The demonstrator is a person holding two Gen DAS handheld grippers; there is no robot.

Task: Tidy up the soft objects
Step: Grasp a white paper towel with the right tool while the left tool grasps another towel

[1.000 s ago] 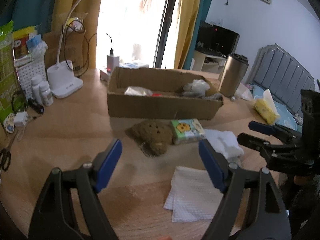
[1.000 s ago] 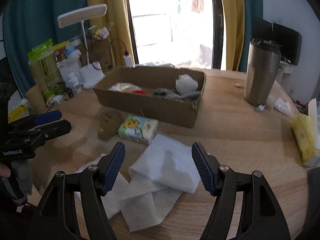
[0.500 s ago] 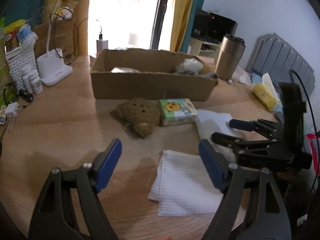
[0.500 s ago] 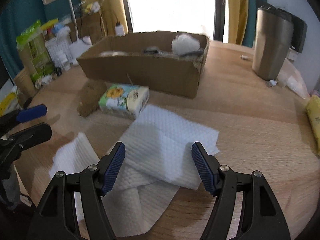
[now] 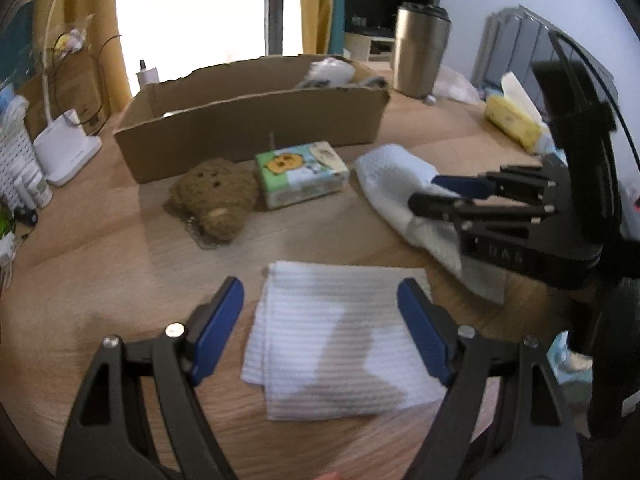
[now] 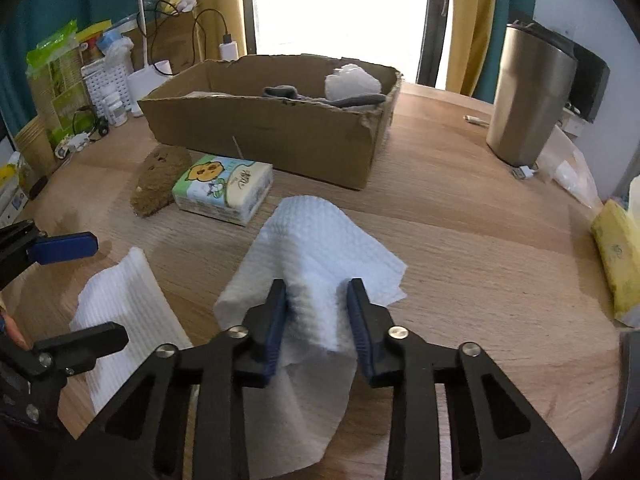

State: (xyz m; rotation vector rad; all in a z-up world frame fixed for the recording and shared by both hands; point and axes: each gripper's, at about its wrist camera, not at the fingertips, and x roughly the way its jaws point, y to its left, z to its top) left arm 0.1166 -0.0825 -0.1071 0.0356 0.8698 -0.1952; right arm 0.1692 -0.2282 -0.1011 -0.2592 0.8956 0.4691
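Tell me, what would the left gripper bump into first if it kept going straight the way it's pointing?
Most likely the folded white cloth. The left gripper is open and tilts down at the table, and that cloth lies right between its fingers. How much of a gap is left above it is hard to judge.

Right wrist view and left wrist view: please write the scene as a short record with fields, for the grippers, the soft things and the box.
right gripper: jaws just closed, pads pinching the bunched white cloth
left gripper: open, over the folded white cloth, not touching it
brown plush toy: on the table, beside the tissue pack
cardboard box: behind both, already holding grey and white soft items
steel tumbler: upright, to the right of the box
table: wooden
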